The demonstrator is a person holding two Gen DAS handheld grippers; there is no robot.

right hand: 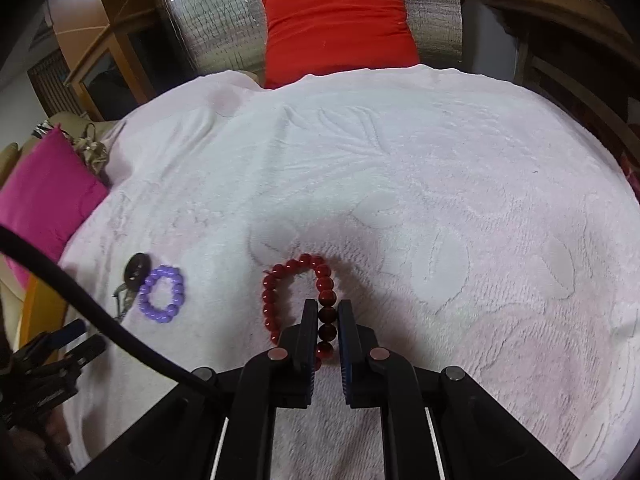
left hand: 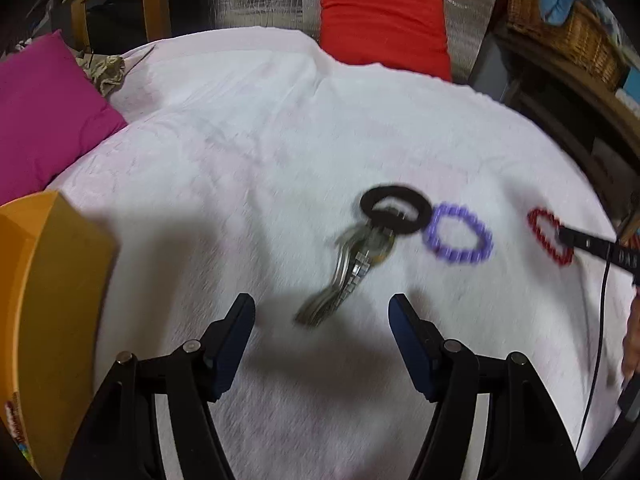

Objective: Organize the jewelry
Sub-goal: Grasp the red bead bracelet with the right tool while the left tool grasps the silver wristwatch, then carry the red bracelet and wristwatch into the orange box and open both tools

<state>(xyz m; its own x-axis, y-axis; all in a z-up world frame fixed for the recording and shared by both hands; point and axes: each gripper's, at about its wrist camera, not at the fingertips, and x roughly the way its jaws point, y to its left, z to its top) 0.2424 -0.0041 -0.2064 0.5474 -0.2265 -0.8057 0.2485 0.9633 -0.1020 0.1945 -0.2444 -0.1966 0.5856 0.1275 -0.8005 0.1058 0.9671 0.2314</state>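
White terry towel point(right hand: 400, 184), embossed with leaf shapes, covers the whole surface that carries the jewelry. At its far edge a red cushion point(right hand: 338, 24) leans against a silvery quilted backing, and a magenta cushion point(left hand: 44, 112) lies at the towel's left side. An orange box point(left hand: 52, 312) stands at the near left corner in the left wrist view, partly cut off by the picture's edge. The left gripper point(left hand: 322, 312) hangs over the towel with its fingers spread apart and nothing between them; a bunch of keys point(left hand: 348, 276), blurred, lies on the towel just ahead of the gap. The keys hang from a black ring point(left hand: 396, 208), which lies just beside a purple bead bracelet point(left hand: 458, 234); whether the two touch cannot be told. Well to the right of these lies a red bead bracelet point(right hand: 300, 300). The right gripper point(right hand: 327, 308) has its fingers clenched on the right-hand strand of the red bead bracelet, the dark red beads lined up in the narrow gap between the two pads, while the rest of the loop rests on the towel ahead and to the left. A black cable point(right hand: 100, 320) crosses the lower left of the right wrist view.
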